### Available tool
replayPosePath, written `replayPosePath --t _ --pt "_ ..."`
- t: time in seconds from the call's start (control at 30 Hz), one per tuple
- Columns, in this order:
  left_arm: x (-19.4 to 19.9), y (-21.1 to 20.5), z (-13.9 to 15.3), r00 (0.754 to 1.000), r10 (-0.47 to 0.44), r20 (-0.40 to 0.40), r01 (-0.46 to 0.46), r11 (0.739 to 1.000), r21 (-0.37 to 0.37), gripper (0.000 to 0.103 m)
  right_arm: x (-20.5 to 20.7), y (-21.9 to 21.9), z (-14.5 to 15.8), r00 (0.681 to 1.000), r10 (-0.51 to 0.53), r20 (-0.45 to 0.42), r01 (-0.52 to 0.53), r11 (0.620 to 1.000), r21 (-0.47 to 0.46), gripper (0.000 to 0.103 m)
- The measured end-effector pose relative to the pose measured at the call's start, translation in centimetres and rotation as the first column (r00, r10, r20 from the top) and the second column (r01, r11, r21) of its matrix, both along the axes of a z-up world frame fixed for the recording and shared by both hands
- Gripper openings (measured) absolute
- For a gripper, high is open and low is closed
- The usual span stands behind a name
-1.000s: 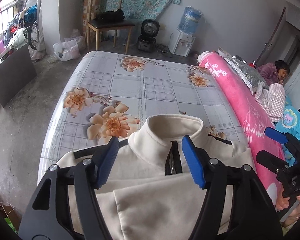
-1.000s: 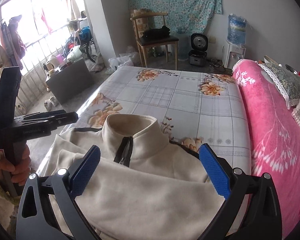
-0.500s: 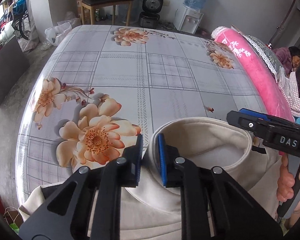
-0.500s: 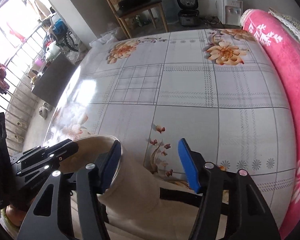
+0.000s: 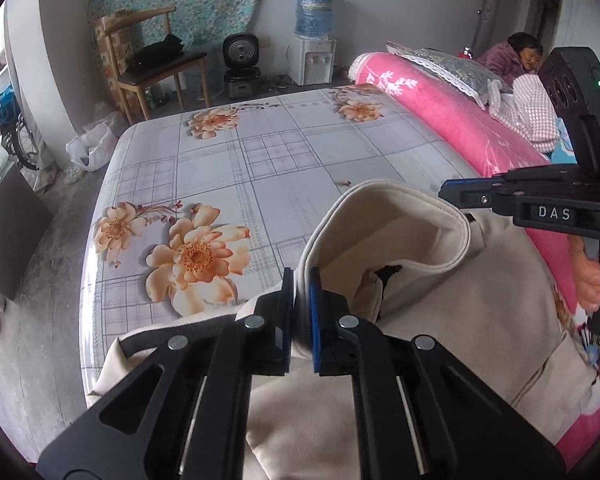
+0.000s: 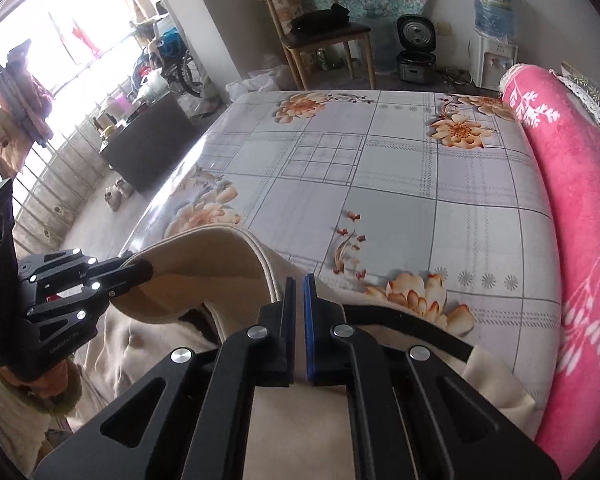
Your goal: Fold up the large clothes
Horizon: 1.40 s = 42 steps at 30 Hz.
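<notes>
A cream fleece pullover [image 5: 440,320] with a stand-up collar lies at the near end of the floral bed sheet [image 5: 260,168]. My left gripper [image 5: 301,292] is shut on the left side of the collar [image 5: 380,216] and lifts it. My right gripper [image 6: 299,300] is shut on the right side of the collar [image 6: 204,264]. The right gripper also shows in the left wrist view [image 5: 452,196], and the left gripper shows in the right wrist view [image 6: 136,272]. The pullover's body [image 6: 148,344] hangs below both grippers.
A rolled pink blanket [image 5: 452,120] runs along the bed's right side, also in the right wrist view [image 6: 580,208]. A person [image 5: 516,56] lies beyond it. A wooden chair [image 5: 152,64], rice cooker [image 5: 240,64] and water dispenser [image 5: 314,44] stand past the bed's far end.
Both grippers went from open over the pullover to shut on the collar's two sides. The collar has been lifted off the sheet and stands open between them.
</notes>
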<state>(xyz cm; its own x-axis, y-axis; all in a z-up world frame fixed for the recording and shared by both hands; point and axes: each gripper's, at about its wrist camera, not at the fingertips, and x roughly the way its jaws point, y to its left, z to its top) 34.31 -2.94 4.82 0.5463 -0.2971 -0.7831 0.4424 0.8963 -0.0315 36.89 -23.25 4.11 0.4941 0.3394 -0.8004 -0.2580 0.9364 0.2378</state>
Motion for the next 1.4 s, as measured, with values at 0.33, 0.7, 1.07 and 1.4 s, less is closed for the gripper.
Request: replayPosePath --t 0.33,0.7,1.07,1.4 --pt "-4.5 1.0 -5.4 0.993 -0.033 -0.115 0.038 0.998 0.044 0.006 -7.1 1.2 -6.2 0.996 0.039 -0.076 -0.050 0.989 -0.141 0.004" --pt "-5.0 1.5 -6.1 0.991 -0.070 -0.110 0.072 0.997 0.021 0.007 -6.7 3.6 1.7 0.986 0.120 0.119 -0.121 0.993 0.005 0.044" --pt "-7.0 5.4 -1.7 0.992 -0.098 -0.083 0.093 0.994 -0.061 0.018 -4.4 5.9 -7.0 0.987 0.139 -0.083 -0.143 0.989 -0.034 0.039" --pt "-0.5 1.0 -5.7 0.980 0.004 -0.201 -0.010 1.000 -0.028 0.018 -5.7 5.7 -6.6 0.990 0.119 -0.079 -0.125 0.990 -0.068 0.039"
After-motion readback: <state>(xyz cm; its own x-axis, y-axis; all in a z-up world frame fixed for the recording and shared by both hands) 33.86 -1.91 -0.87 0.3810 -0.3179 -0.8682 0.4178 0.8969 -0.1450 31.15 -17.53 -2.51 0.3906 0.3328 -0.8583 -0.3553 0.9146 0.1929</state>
